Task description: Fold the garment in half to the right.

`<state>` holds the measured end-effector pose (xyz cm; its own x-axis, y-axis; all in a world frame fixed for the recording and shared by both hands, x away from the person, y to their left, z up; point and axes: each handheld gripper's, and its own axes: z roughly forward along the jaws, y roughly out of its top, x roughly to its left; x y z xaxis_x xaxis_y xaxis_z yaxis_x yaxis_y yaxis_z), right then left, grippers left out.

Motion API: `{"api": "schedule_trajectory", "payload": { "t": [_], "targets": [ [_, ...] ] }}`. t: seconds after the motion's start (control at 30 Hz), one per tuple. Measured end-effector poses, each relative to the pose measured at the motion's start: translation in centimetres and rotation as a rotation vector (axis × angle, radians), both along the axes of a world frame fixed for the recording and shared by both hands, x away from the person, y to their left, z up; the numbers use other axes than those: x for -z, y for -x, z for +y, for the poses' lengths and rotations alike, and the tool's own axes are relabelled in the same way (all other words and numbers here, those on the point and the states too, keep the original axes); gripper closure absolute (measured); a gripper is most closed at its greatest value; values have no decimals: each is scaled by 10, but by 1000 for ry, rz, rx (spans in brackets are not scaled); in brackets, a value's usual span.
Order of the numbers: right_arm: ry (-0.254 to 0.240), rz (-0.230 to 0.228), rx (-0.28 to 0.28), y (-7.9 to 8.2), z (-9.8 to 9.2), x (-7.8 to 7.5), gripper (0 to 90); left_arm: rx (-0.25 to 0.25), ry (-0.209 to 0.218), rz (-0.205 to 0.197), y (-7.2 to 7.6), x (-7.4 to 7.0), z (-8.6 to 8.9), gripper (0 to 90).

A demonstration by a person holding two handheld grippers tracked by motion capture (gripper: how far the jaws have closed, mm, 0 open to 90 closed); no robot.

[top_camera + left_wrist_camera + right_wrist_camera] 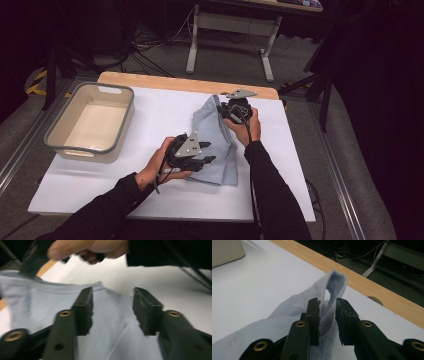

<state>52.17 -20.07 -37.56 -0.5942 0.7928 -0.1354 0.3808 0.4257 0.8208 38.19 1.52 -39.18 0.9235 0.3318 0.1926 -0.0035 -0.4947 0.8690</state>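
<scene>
A light blue garment [222, 150] lies folded lengthwise on the white table [160, 110], right of the middle. My left gripper [207, 152] hovers at the garment's near left edge. In the left gripper view its jaws [112, 307] stand apart over the flat cloth [37, 297] without pinching it. My right gripper [225, 112] is at the garment's far end. In the right gripper view an upright fold of cloth [287, 312] rises between the jaws [328, 315]; it rests against the left pad, and a gap shows at the right pad.
A grey-rimmed beige bin [115, 89] stands at the table's left, its corner [224, 250] also in the right gripper view. A wooden strip [150, 80] runs along the far edge. Beyond it stand a desk frame [192, 50] and floor cables. The person's right hand [87, 250] is above the garment.
</scene>
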Motion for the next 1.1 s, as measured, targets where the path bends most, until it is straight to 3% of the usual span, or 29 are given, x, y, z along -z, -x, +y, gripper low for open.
{"api": "schedule_trajectory", "payload": {
  "t": [0.07, 0.1, 0.23, 0.3, 0.37, 0.43, 0.5, 0.53, 0.57, 0.7, 0.77, 0.97, 1.03, 1.1],
  "targets": [
    [-1, -12, 3, 5, -2, -1, 692, -42, -21, -24, 5, 2, 12, 413],
    [3, -22, 7, 8, -3, -1, 656, -42, -21, -24, 5, 2, 12, 380],
    [16, -46, -4, 18, -4, -2, 652, -48, -42, -30, 14, 9, 27, 309],
    [27, -70, -26, 34, -5, -3, 612, -63, -81, -31, 20, 17, 33, 241],
    [24, -78, -36, 39, -5, -4, 606, -72, -93, -25, 24, 22, 36, 226],
    [9, -102, -74, 63, -7, -3, 563, -87, -115, -34, 28, 27, 38, 180],
    [-9, -108, -96, 75, -9, -1, 543, -71, -122, 3, 32, 34, 41, 165],
    [-9, -108, -96, 75, -9, -1, 543, -71, -122, 3, 32, 34, 41, 160],
    [-16, -111, -116, 90, -12, 3, 531, -73, -135, 12, 34, 39, 43, 160],
    [-18, -105, -132, 108, -16, 15, 505, -74, -165, 38, 32, 49, 44, 160],
    [9, -105, -134, 114, -18, 23, 492, -81, -169, 48, 30, 52, 43, 161],
    [0, -85, -104, 118, -31, 37, 470, -86, -161, 71, 22, 56, 39, 206],
    [-21, -59, -90, 116, -36, 42, 472, -89, -160, 79, 18, 59, 38, 224],
    [-15, -50, -83, 114, -38, 46, 502, -92, -160, 101, 15, 61, 36, 259]
  ]
}}
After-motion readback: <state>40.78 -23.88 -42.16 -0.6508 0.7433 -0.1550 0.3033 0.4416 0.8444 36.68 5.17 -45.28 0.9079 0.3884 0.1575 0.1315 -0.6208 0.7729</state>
